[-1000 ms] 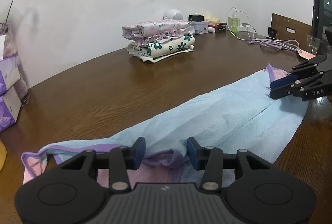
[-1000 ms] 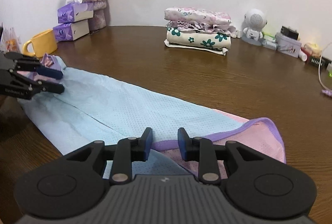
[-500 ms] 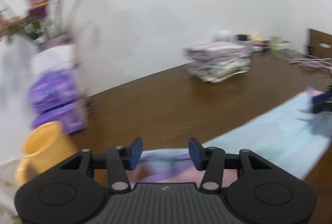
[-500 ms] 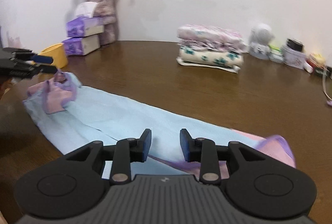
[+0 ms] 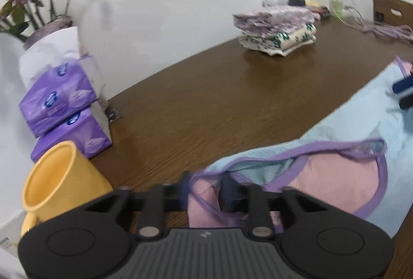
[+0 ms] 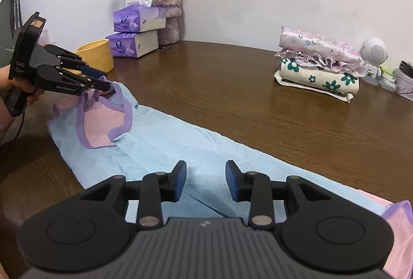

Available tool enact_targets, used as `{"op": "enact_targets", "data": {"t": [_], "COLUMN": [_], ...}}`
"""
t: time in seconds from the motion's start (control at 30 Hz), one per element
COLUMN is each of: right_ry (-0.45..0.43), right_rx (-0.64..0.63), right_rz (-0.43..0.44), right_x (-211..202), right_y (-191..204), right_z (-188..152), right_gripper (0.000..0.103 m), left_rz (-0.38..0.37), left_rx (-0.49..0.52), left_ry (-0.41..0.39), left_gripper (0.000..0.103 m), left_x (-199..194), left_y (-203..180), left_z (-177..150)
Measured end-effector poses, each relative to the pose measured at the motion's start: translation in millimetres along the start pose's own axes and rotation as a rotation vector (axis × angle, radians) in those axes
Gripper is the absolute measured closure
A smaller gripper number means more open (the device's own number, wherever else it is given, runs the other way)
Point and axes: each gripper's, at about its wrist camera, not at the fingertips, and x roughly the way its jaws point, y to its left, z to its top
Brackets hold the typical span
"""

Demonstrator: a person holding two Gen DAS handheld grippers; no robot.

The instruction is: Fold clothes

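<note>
Garment (image 6: 165, 147): light-blue mesh, purple binding, pink inner face. It lies flat on the brown counter (image 6: 232, 88) as one long strip. Take the yellow mug (image 6: 96, 54) as your landmark: the strip's long axis starts just beside the mug and runs away from it, slantwise, toward your right claw (image 6: 205, 181).

Left claw (image 6: 108, 86): nearer the mug, at the strap end of the garment. Its jaws have just been closing and now stand nearly shut on the purple-bound strap (image 5: 204, 191), which hangs between the blue pads and is lifted a little off the counter. Right claw: at the far end from the mug, over the blue body panel, jaws narrow but apart. They have just been opening, nothing is between them and the cloth passes under them.

Judgement: the coming fold turns on that long axis. Your left claw already has the mug-side end, so that end would travel along the strip toward your right claw; the right has yet to take hold.

Views: the right wrist view shows the left claw from the side, pinched, with your hand (image 6: 15, 88) on its handle. The left wrist view is blurred and its pads look parted, yet it shows the strap threaded between them. Only the right wrist view shows the pink hem corner (image 6: 395, 224).

Folded stack (image 6: 318, 67): well apart from the mug, untouched.
</note>
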Motion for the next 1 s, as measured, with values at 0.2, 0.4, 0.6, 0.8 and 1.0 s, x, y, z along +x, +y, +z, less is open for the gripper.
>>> {"op": "enact_targets", "data": {"t": [0.2, 0.4, 0.6, 0.8, 1.0], "right_ry": [0.000, -0.018, -0.034, -0.071, -0.083], "right_rx": [0.030, 0.076, 0.112, 0.124, 0.134], "right_rz": [0.008, 0.042, 0.082, 0.108, 0.129], "right_x": [1, -2, -9, -21, -25], "right_y": [-6, -13, -19, -22, -23], "right_z": [-4, -7, -9, -12, -12], "right_gripper": [0.069, 0.068, 0.068, 0.065, 0.065], "left_rz": [0.120, 0.179, 0.164, 0.201, 0.237], "left_rx": [-0.027, -0.198, -0.262, -0.258, -0.109], "left_ry": [-0.060, -0.084, -0.022, -0.074, 0.000], "left_gripper": [0.098, 0.096, 0.088, 0.065, 0.079], "left_x": [-29, -63, -69, -82, -54], "left_y": [-18, -37, -54, -60, -69], "left_z": [2, -13, -31, -25, -13]}}
